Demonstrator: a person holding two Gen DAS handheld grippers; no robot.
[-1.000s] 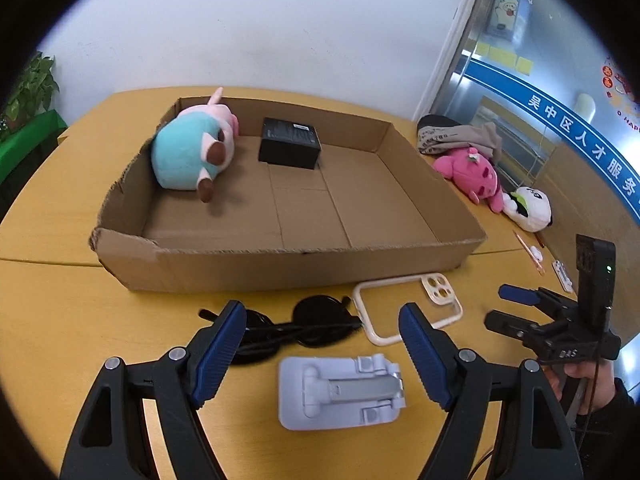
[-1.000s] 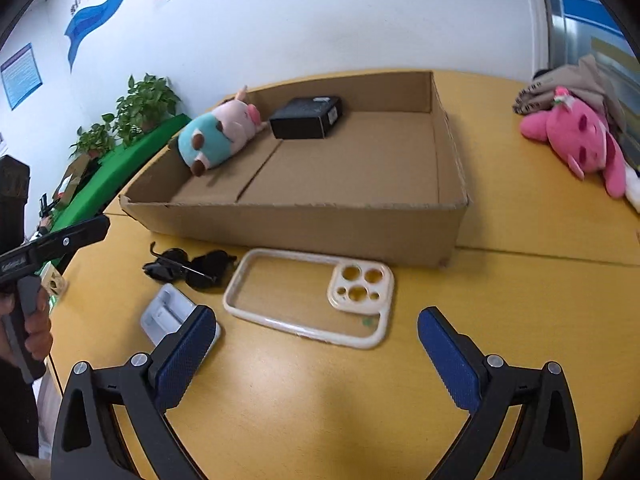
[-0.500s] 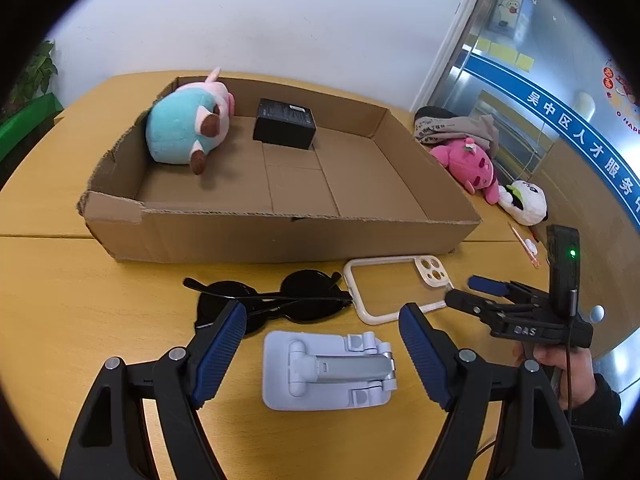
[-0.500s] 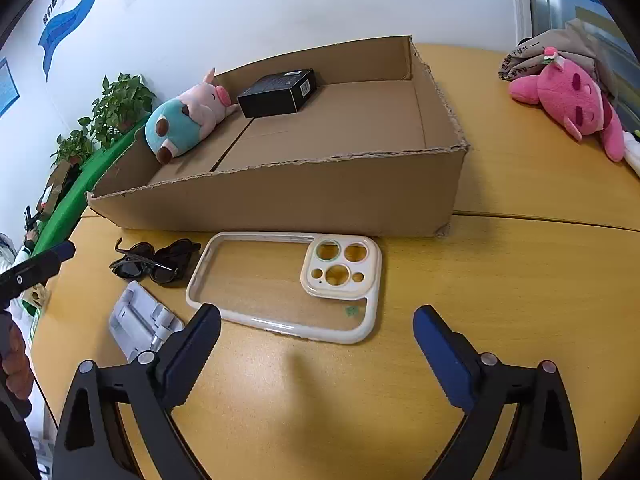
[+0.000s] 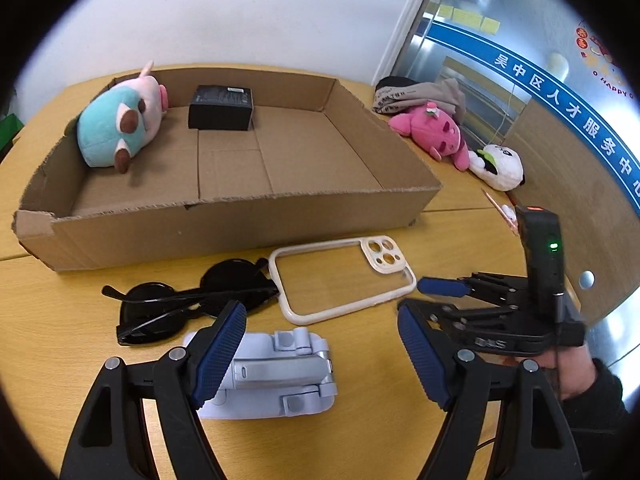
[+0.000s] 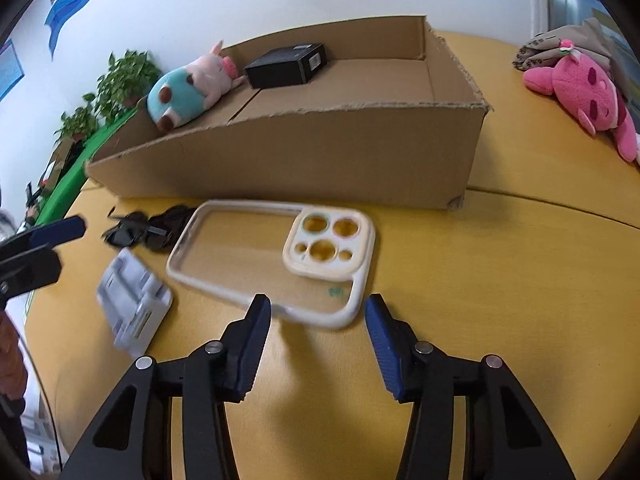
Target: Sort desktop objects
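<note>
1. Phone case [image 6: 276, 264], cream-rimmed with a clear back, lies flat on the desk [image 6: 500, 280] at the centre of the right wrist view, just in front of the cardboard box [image 6: 320, 160].
2. Since a second ago the right gripper [image 6: 318, 316] has dropped toward the case, and its jaws, then spread wide, are closing now. The case's near short edge sits just ahead of the blue pads, not yet between them; nothing is pinched.
3. The left gripper [image 5: 320, 344] has slid forward and down over the same second. Its jaws stay spread as before, straddling the pale grey folding stand [image 5: 276, 376] at the lower centre of the left wrist view, with the left pad overlapping the stand's edge in the picture. No grip is visible.
4. Black sunglasses [image 5: 192, 300] lie folded just left of the case and above the stand, untouched.
5. Inside the box, at the upper left of both views, the blue-and-pink plush [image 5: 120, 120] and the black box [image 5: 222, 108] are already put away.
6. My reading: both hands have committed to a target, the case for the right and the stand for the left. The right jaws seem to be narrowing early; they likely need to travel further forward to take the rim.
</note>
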